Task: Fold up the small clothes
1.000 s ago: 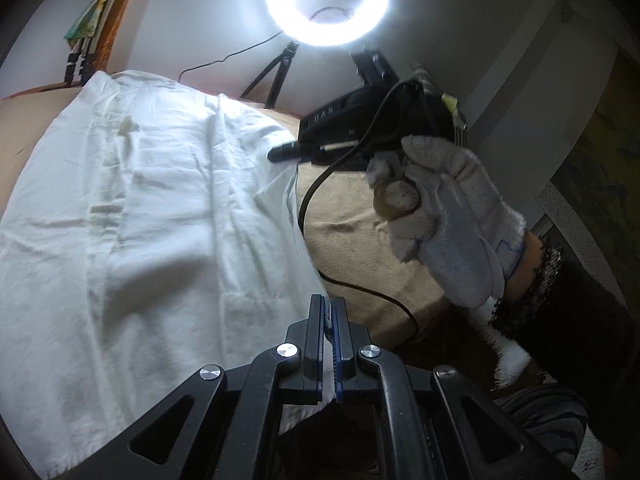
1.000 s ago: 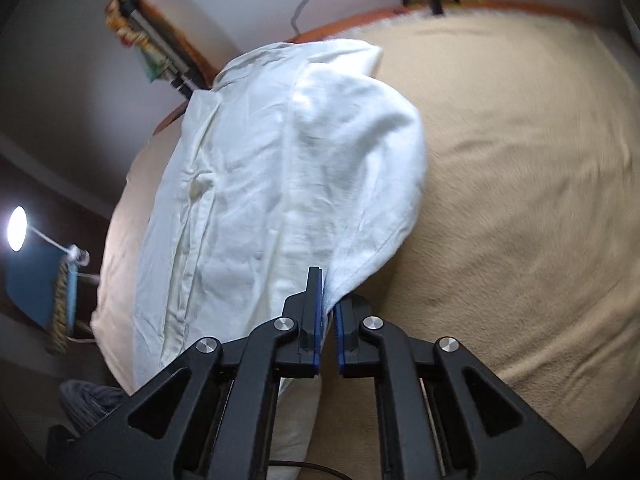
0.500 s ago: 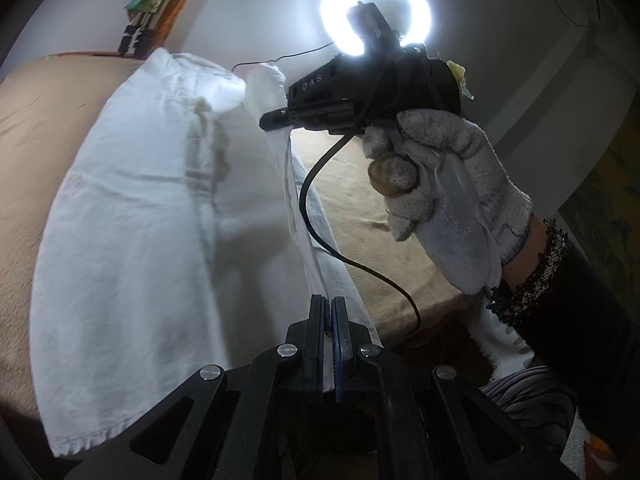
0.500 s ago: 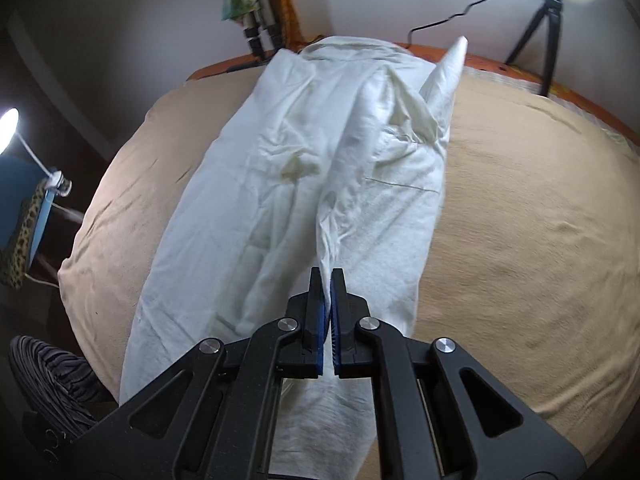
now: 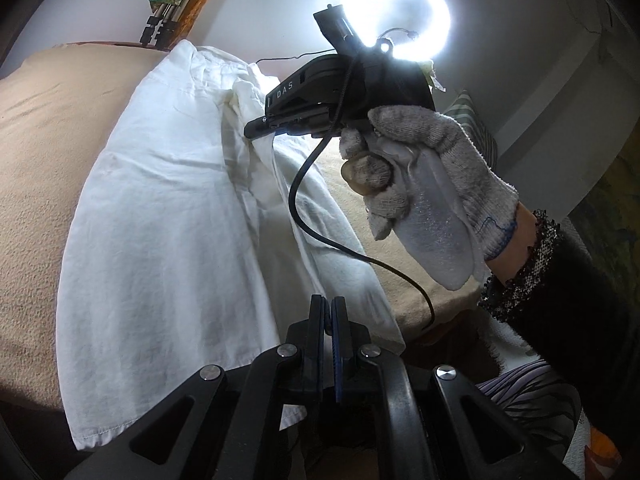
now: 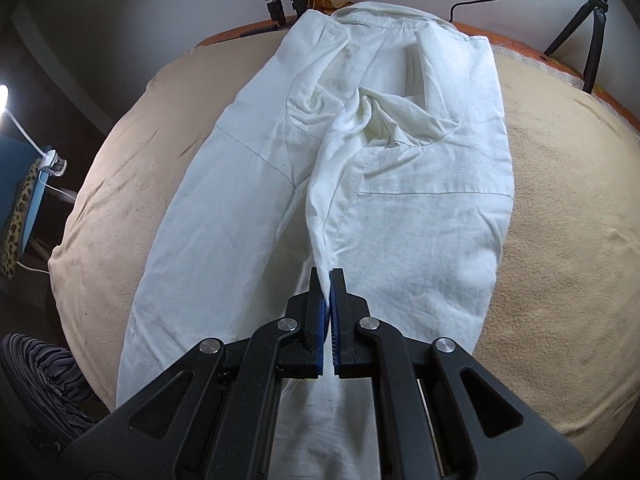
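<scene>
White trousers lie lengthwise on a tan bed; they also show in the left wrist view. My right gripper is shut on a raised fold of the right trouser leg and holds it up over the garment. The right gripper also shows in the left wrist view, held by a gloved hand, with cloth hanging from its tip. My left gripper is shut at the near hem of the trousers; whether cloth is between its pads I cannot tell.
A ring light on a tripod stands beyond the bed. A black cable hangs from the right gripper over the cloth. A blue side table stands left of the bed. A striped knee is at the near edge.
My right gripper has carried the trouser leg's edge from the right side across toward the middle of the garment. The left gripper has stayed shut at the near hem.
</scene>
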A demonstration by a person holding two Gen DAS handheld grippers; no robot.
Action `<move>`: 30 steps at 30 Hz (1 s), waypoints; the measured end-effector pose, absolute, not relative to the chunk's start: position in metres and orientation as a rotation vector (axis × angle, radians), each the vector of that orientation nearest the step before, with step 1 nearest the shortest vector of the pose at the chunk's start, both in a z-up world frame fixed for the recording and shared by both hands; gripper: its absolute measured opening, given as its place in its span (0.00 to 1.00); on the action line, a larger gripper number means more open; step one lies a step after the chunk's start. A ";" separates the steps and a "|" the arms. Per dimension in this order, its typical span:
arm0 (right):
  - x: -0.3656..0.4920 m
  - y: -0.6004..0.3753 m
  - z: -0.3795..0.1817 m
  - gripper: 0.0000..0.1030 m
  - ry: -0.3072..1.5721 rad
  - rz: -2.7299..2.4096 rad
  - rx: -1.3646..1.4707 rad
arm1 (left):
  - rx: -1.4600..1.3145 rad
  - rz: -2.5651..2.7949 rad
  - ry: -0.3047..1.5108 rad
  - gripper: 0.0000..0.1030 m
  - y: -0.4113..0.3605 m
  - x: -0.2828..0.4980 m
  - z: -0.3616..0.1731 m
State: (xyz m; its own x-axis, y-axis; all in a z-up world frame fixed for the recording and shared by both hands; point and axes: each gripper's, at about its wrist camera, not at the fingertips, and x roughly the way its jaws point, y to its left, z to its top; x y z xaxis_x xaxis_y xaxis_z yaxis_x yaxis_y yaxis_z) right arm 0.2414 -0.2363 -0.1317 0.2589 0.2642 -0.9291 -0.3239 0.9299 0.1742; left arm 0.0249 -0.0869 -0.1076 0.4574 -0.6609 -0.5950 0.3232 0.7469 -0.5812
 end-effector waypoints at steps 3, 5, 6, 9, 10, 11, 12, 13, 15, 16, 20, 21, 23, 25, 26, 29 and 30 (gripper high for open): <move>0.241 -0.242 -0.127 0.09 1.252 0.425 -0.020 | -0.404 -0.637 0.926 0.00 -0.087 0.025 -0.105; 0.238 -0.252 -0.115 0.18 1.252 0.470 0.046 | -0.384 -0.653 0.929 0.06 -0.086 0.024 -0.103; 0.233 -0.258 -0.105 0.23 1.237 0.486 0.071 | -0.371 -0.667 0.933 0.18 -0.085 0.021 -0.102; 0.213 -0.281 -0.071 0.26 1.192 0.524 0.133 | -0.345 -0.700 0.937 0.33 -0.076 0.013 -0.095; 0.201 -0.291 -0.059 0.26 1.179 0.528 0.149 | -0.328 -0.712 0.935 0.33 -0.072 0.010 -0.092; 0.188 -0.301 -0.046 0.26 1.161 0.526 0.158 | -0.303 -0.715 0.931 0.33 -0.067 0.007 -0.088; 0.175 -0.309 -0.035 0.26 1.148 0.524 0.163 | -0.280 -0.711 0.924 0.33 -0.061 0.004 -0.084; 0.163 -0.316 -0.026 0.26 1.138 0.519 0.166 | -0.260 -0.702 0.918 0.34 -0.055 0.003 -0.080; 0.136 -0.332 -0.013 0.26 1.127 0.496 0.171 | -0.242 -0.662 0.910 0.35 -0.039 0.004 -0.074; 0.122 -0.340 -0.010 0.26 1.124 0.486 0.180 | -0.244 -0.642 0.911 0.35 -0.032 0.006 -0.073; 0.087 -0.359 -0.026 0.37 1.167 0.415 0.218 | -0.244 -0.541 0.932 0.41 -0.003 0.019 -0.076; 0.082 -0.363 -0.037 0.37 1.191 0.408 0.233 | -0.264 -0.529 0.944 0.42 0.004 0.024 -0.080; 0.076 -0.367 -0.057 0.37 1.233 0.393 0.248 | -0.300 -0.499 0.982 0.42 0.017 0.032 -0.090; 0.073 -0.369 -0.084 0.37 1.294 0.398 0.302 | -0.334 -0.480 1.029 0.42 0.026 0.038 -0.102; 0.072 -0.369 -0.096 0.37 1.324 0.413 0.341 | -0.358 -0.474 1.052 0.41 0.029 0.039 -0.108; 0.064 -0.364 -0.120 0.37 1.375 0.470 0.386 | -0.413 -0.487 1.102 0.41 0.036 0.037 -0.121; 0.060 -0.360 -0.127 0.37 1.391 0.480 0.375 | -0.412 -0.490 1.112 0.41 0.036 0.036 -0.124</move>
State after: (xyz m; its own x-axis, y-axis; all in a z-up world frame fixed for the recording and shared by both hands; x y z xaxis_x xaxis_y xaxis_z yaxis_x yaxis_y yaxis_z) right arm 0.0605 -0.3600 -0.1273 0.1099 0.5300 -0.8408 -0.1008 0.8475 0.5211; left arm 0.0364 0.0360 -0.1243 0.3574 -0.5652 -0.7435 0.1668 0.8219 -0.5447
